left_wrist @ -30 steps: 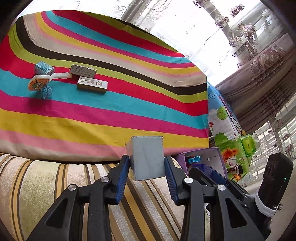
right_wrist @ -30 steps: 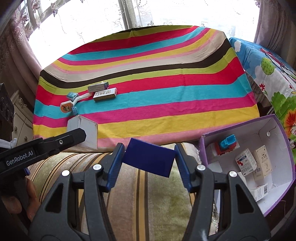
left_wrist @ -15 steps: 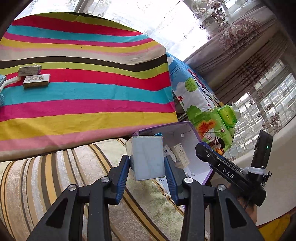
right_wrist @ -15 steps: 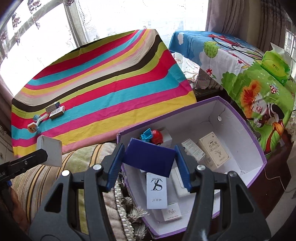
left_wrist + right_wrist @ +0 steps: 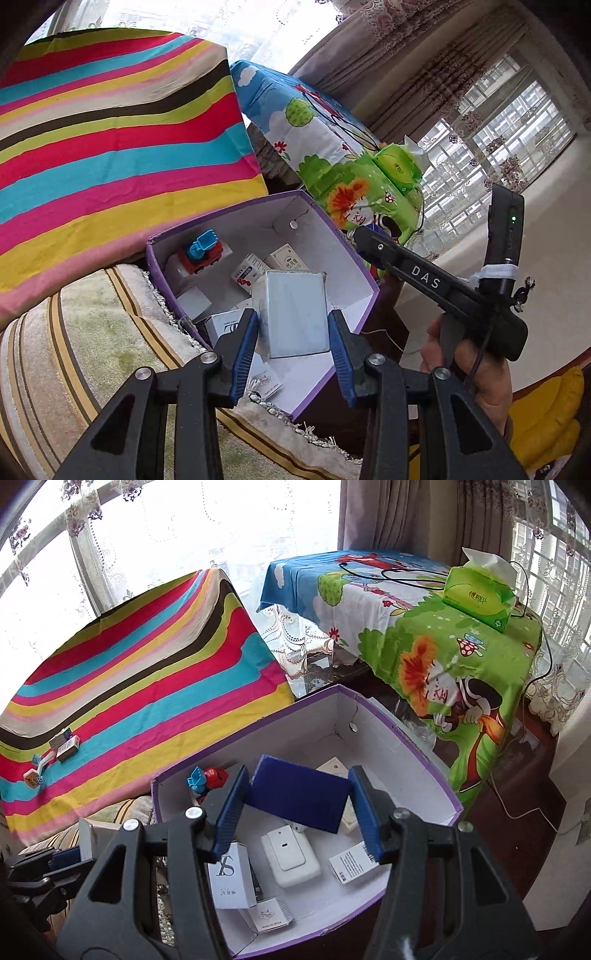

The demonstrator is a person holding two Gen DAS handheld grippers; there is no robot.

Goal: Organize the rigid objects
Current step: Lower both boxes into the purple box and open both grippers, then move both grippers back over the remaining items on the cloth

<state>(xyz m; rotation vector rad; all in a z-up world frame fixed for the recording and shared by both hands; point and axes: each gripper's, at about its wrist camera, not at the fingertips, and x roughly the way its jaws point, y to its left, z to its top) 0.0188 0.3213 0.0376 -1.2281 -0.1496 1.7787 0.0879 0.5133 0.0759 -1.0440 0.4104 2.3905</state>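
- The left claw (image 5: pixel 291 332) pinches a pale grey-white box (image 5: pixel 293 314) between its 2 blue pads, holding it upright over the near-left part of the purple storage box (image 5: pixel 354 254).
- The right claw (image 5: pixel 297 805) pinches a dark blue box (image 5: pixel 299 797), tilted, above the middle of the same purple storage box (image 5: pixel 421 764).
- The storage box is white inside and sits beside a striped cushion (image 5: pixel 92 350), just off the near-right corner of the bench under the rainbow-striped cloth (image 5: pixel 155 701).
- Inside it, a red and blue toy truck (image 5: pixel 207 777) sits at the far-left corner; a white box marked with large letters (image 5: pixel 229 875) lies near the left wall, a white flat device (image 5: pixel 290 853) lies in the middle, and a small barcode box (image 5: pixel 351 860) lies toward the right wall.
- A small card (image 5: pixel 269 915) lies at the near wall.
- On the cloth, near the bench's left edge, 2 small cartons (image 5: pixel 66 744) lie side by side, touching or nearly so, with a white-handled item (image 5: pixel 38 770) just beside them.
- A green tissue box (image 5: pixel 478 590) stands on the cartoon-print cover (image 5: pixel 424 657) at the right.
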